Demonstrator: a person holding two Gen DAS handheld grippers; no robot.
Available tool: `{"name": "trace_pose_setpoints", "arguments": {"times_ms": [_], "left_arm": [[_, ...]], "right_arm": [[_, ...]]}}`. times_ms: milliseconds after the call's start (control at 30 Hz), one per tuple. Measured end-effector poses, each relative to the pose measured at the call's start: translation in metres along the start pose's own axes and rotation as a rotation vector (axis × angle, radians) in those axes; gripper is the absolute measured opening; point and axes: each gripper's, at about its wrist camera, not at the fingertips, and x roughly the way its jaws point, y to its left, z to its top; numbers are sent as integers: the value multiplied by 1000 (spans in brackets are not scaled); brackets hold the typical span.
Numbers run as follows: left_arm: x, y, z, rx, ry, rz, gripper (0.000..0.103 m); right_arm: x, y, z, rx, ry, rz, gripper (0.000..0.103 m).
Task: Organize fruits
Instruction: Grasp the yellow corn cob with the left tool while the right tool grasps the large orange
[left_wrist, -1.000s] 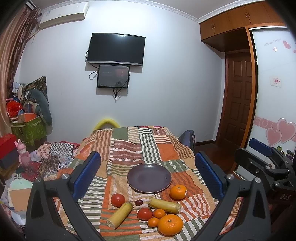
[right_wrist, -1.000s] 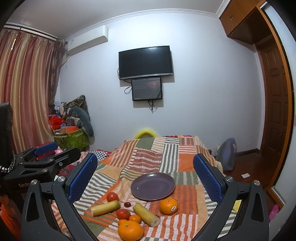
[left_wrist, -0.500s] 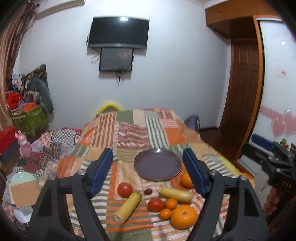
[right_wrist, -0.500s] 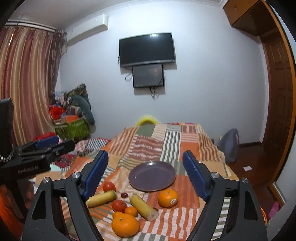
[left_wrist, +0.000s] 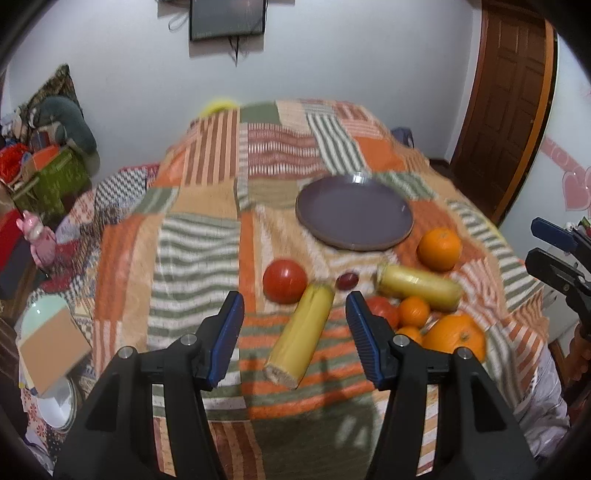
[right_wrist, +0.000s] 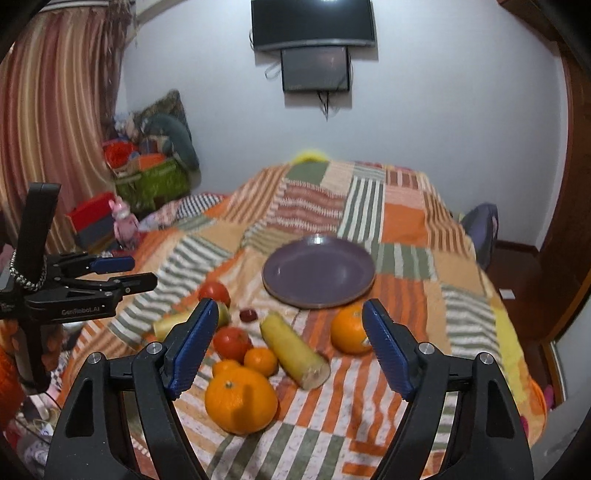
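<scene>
On a patchwork bedspread (left_wrist: 199, 236), fruit is lying near an empty purple plate (left_wrist: 354, 216). The left gripper (left_wrist: 294, 325), jaws closing but touching nothing, is lining up on the near yellow cob (left_wrist: 301, 334); the right gripper (right_wrist: 288, 347) is hanging apart, empty. Next: clamping and lifting it toward the plate.

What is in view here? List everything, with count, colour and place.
round ceramic plate: one, purple, mid-blanket, empty
large oranges: two, orange, one right of plate, one nearest
small tangerines: two, orange, beside near orange
tomatoes: two, red, left of the tangerines
corn-like cylinders: two, yellow, in front of plate
small dark berry: one, dark red, between cylinders
patchwork blanket: one, orange-green striped, under everything
wall screens: two, black, far wall
left gripper: one, black, blue pads, jaws closing, empty
right gripper: one, same colours, open, empty
</scene>
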Motion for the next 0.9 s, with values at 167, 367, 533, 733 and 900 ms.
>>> {"name": "trace_pose_setpoints", "arguments": {"times_ms": [167,367,533,733,900], "left_arm": [[35,12,-18,-7,104,-21,57],[69,19,-36,-22,197,-47,58],[81,17,-41,-29,205,-67,57],[80,7,-41,-10,196,-84,44],[65,0,-44,6,197,-103,36]], "right_arm": [[22,-1,-16,54,115,64,79],[40,7,-33,70,213,88,79],[52,18,-46,51,273,111,79],[62,17,-53,53,313,127,79],[63,18,-56,46,319,153,67]]}}
